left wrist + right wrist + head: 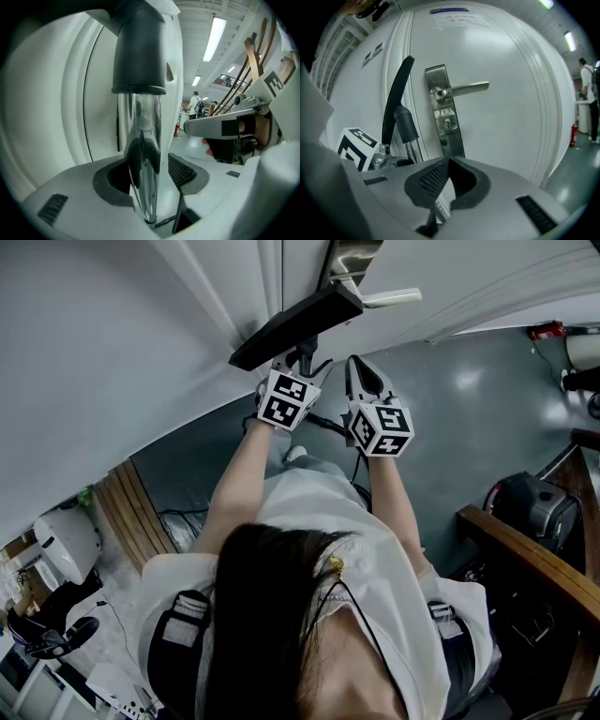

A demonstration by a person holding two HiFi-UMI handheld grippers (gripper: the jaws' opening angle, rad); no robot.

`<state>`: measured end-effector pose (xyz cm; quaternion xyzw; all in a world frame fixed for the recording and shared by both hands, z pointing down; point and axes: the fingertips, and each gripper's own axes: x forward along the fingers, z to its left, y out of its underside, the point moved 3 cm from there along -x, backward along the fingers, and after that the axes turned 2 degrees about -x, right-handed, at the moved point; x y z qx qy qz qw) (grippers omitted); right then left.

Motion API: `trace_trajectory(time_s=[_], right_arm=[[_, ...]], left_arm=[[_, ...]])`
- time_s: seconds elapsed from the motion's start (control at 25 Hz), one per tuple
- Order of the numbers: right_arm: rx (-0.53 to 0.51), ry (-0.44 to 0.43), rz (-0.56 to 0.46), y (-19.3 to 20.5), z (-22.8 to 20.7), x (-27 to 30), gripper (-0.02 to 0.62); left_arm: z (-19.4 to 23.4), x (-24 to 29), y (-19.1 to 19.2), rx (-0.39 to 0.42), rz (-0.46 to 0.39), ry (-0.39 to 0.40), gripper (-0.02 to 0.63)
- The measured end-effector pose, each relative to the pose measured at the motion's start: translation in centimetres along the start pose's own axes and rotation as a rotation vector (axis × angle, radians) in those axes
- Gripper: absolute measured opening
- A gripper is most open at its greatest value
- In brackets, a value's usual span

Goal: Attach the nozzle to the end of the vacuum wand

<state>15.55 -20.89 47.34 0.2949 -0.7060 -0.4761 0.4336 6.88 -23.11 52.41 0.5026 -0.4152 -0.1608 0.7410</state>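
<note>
Nozzle (295,324): a long flat black head, up above my left gripper (302,367). It is tilted and lies close along the white door (141,352); I cannot tell whether it touches. Its dark round neck (139,47) sits over the top end of the wand (140,140), straight above my left jaws. The neck's rim meets the shiny tube with no gap showing. From my right gripper the nozzle stands up and to the left of the jaws, rising along the door's edge, with neck and tube below it.

Left gripper: jaws set fairly wide and clamped on the wand just under the neck. The tube runs up between the pads (182,171), leaning a little.

Right gripper (356,362): just to the right of my left one and apart from the wand. Its jaws are pressed together with nothing between them. The tips point at the door, below the door handle (461,89). The handle's lever is near level and points right, on a steel plate (443,112) with a keyhole under it. My left gripper's marker cube (354,147) shows low to the left of these jaws.

Further out: grey floor (450,409) to the right of my right gripper. A person (587,93) stands far off on that side. Strip lights (213,37) run high above my left gripper.
</note>
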Motion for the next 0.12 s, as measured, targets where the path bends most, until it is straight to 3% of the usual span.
trace_trajectory(time_s=[0.12], right_arm=[[-0.001,0.003,0.009,0.25,0.12,0.09,0.014]], left_arm=[[0.09,-0.01,0.03,-0.013,-0.007,0.001,0.227]])
